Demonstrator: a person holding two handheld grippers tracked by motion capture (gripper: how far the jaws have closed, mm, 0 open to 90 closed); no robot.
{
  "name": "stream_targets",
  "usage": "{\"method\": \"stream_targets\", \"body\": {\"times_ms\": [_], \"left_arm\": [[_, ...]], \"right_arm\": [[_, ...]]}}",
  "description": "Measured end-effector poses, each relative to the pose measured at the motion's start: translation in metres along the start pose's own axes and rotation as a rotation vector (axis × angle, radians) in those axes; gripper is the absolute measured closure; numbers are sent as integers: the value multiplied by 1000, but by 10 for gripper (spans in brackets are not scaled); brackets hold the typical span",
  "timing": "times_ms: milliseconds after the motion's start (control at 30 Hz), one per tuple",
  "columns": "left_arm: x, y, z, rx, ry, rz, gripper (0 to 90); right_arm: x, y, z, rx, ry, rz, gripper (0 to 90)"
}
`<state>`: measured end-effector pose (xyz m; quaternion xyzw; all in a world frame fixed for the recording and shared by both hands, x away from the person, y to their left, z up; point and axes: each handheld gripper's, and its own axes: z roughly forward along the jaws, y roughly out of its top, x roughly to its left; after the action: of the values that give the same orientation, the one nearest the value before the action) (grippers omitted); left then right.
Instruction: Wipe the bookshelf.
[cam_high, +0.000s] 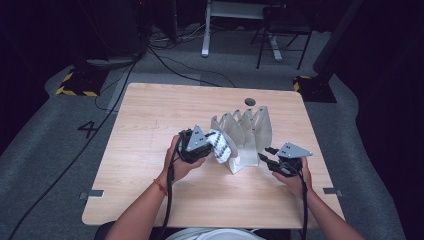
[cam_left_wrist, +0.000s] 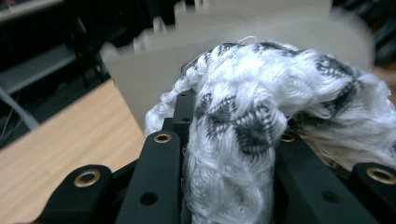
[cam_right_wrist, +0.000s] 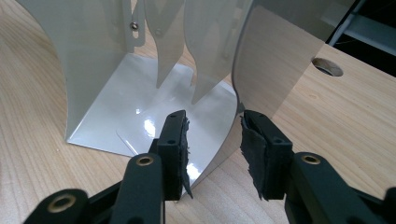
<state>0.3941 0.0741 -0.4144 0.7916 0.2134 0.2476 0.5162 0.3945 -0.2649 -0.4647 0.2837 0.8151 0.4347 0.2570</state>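
Knit cloth (cam_left_wrist: 243, 112), white w/ grey pattern, pinched in left gripper (cam_high: 196, 148), held at near end of white divider rack (cam_high: 245, 131) mid-table (cam_high: 150, 115). Left jaws clamped on cloth. Right gripper (cam_right_wrist: 214, 140) jaws parted, straddling rack's base edge, not closed on it. Judgement: steady rack w/ right first, then feed cloth down into nearest slot, keep the fabric off the divider tips.

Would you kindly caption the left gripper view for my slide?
Left hand-held gripper clamps a white-and-grey knitted cloth before the beige divider rack.
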Motion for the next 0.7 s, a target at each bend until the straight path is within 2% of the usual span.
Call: {"method": "stream_targets", "body": {"times_ms": [33,67,100,200,233,300,333,433,533,600,700], "left_arm": [[0,0,0,0,0,0,743],[-5,5,-5,-39,-9,4,743],[-8,8,-6,-50,-20,15,744],[-21,11,-5,-57,-80,59,744],[-28,11,-2,-47,-108,85,743],[-39,10,3,-9,-137,142,739],[-42,8,5,5,-154,152,738],[-46,-1,13,51,-195,148,737],[-46,-14,22,120,-212,143,737],[-44,-22,29,179,-208,156,736],[-35,-34,39,235,-222,109,735]], "right_arm": [[0,0,0,0,0,0,612],[0,0,0,-1,2,2,603],[0,0,0,-1,1,0,601],[0,0,1,0,2,0,599],[0,0,1,2,1,-1,598],[0,-1,1,4,2,0,598],[0,-1,1,3,2,-2,598],[0,-1,1,5,1,-3,592],[1,-1,1,6,3,-1,590],[1,-1,0,7,4,-2,591],[1,-1,0,10,-1,-4,590]]}}
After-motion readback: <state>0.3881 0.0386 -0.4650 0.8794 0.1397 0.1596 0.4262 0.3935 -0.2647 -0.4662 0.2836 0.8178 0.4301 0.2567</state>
